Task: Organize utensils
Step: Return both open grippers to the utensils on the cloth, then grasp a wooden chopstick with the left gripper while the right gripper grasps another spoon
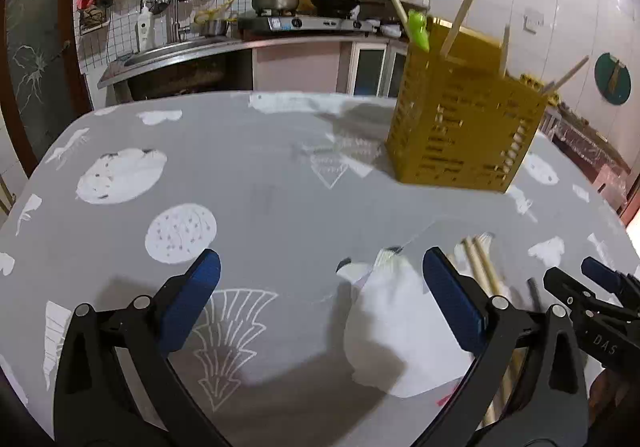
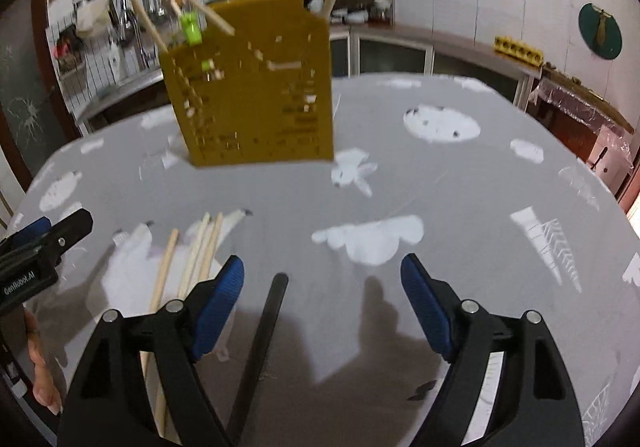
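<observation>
Wooden chopsticks (image 2: 200, 247) are lying loose on the grey patterned table (image 2: 460, 187), and we are judging the step in hand to be collecting these utensils for the yellow slotted holder (image 2: 256, 87), which is standing upright toward the far side of the table and already carrying several sticks and a green-handled item (image 2: 191, 27). We are holding the right tongs (image 2: 322, 287) wide open and empty, low over the table, with a black chopstick (image 2: 260, 347) lying between the two blue pads, nearer the left one, and running back beneath the tool. The wooden chopsticks are lying just outside that left pad, their near ends passing under it. We are holding the left tongs (image 1: 320, 295) equally wide open and empty; between their pads only a white print of the cloth is showing, while the wooden chopsticks (image 1: 480, 263) are lying just outside their right pad, between the two tools. To do this step well, we are advising a single stick per grasp: centre the black chopstick between the pads, lower until both pads straddle it, and close across its width, not along it. Because the stick is thin and lying flat, we are expecting it to roll or slip if the pads meet it off-centre. Motion blur is softening the holder, so we cannot tell its compartments.
</observation>
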`<action>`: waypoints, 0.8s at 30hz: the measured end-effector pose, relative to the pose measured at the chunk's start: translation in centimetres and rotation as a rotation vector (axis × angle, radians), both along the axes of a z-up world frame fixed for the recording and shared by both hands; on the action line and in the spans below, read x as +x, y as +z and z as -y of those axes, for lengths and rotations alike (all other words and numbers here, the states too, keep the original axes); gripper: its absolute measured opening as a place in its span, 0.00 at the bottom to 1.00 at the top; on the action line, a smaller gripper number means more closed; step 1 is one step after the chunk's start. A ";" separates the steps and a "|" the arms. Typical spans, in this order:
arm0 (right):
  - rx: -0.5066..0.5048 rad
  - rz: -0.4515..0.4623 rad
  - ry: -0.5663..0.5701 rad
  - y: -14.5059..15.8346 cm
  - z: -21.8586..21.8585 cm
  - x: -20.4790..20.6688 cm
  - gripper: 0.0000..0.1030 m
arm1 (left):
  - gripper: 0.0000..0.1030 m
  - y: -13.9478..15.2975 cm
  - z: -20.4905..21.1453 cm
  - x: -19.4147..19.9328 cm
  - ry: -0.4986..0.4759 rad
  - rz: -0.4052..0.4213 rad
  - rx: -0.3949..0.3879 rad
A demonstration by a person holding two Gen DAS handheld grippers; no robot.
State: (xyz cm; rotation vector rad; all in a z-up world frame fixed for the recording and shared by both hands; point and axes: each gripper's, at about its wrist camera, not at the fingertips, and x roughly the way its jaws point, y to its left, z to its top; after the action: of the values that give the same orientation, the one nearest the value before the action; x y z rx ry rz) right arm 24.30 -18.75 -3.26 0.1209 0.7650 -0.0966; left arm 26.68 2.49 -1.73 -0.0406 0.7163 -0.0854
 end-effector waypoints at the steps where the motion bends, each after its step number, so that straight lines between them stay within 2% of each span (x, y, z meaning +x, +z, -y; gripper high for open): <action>1: -0.007 -0.014 0.005 -0.2 -0.2 0.2 0.77 | 0.95 -0.1 0.0 0.2 0.000 -0.012 -0.003; 4: -0.035 -0.059 0.028 -0.8 -1.2 0.8 0.76 | 0.95 -0.4 -0.2 0.6 0.003 -0.036 -0.015; 5: -0.043 -0.071 0.034 -1.0 -1.5 1.0 0.73 | 0.95 -0.5 -0.2 0.6 0.005 -0.041 -0.017; 6: -0.048 -0.078 0.036 -1.0 -1.7 1.1 0.63 | 0.95 -0.6 -0.3 0.6 0.006 -0.047 -0.019; 8: -0.049 -0.107 0.043 -1.4 -1.9 1.5 0.48 | 0.95 -0.7 -0.1 0.7 0.008 -0.054 -0.020; 10: -0.037 -0.113 0.042 -1.5 -1.8 1.6 0.46 | 0.95 -0.8 -0.1 0.8 0.010 -0.060 -0.021; 12: -0.041 -0.115 0.044 -1.5 -2.0 1.6 0.37 | 0.95 -0.9 -0.1 0.9 0.011 -0.066 -0.022; 16: -0.065 -0.127 0.037 -1.4 -2.6 1.7 0.26 | 0.95 -1.0 0.2 1.0 0.009 -0.075 -0.009; 18: -0.067 -0.131 0.039 -1.3 -3.1 1.7 0.13 | 0.95 -1.0 0.4 0.9 0.006 -0.074 0.000; 24: -0.036 -0.127 0.054 -1.2 -2.1 1.7 0.11 | 0.95 -0.6 1.5 0.8 -0.025 -0.079 0.015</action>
State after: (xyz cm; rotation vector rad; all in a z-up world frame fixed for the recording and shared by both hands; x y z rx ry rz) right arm 25.97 -16.64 -4.45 0.0605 0.8920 -0.0670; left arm 27.50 0.96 -2.34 -0.0208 0.7967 -0.1024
